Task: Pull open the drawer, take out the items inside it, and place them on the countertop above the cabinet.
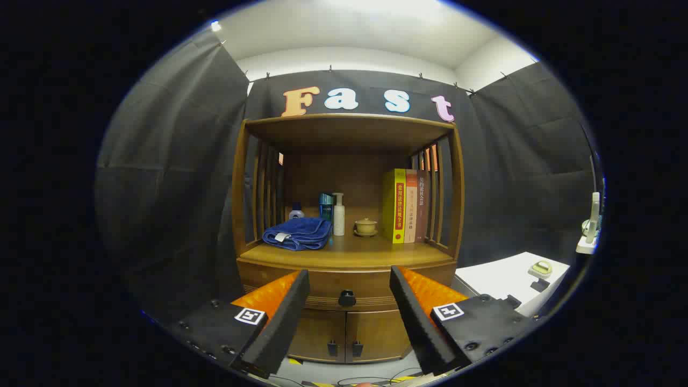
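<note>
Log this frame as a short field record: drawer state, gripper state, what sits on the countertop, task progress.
drawer: closed, dark round knob at the middle of its front
hand-held gripper: open, fingers apart, holding nothing; the knob is seen between the fingers, farther ahead, untouched
countertop: folded blue towel, small bottles behind it, white pump bottle, lidded cup on saucer, three upright books
lower cabinet doors: shut
task progress: drawer not yet pulled open; its contents are hidden
</note>
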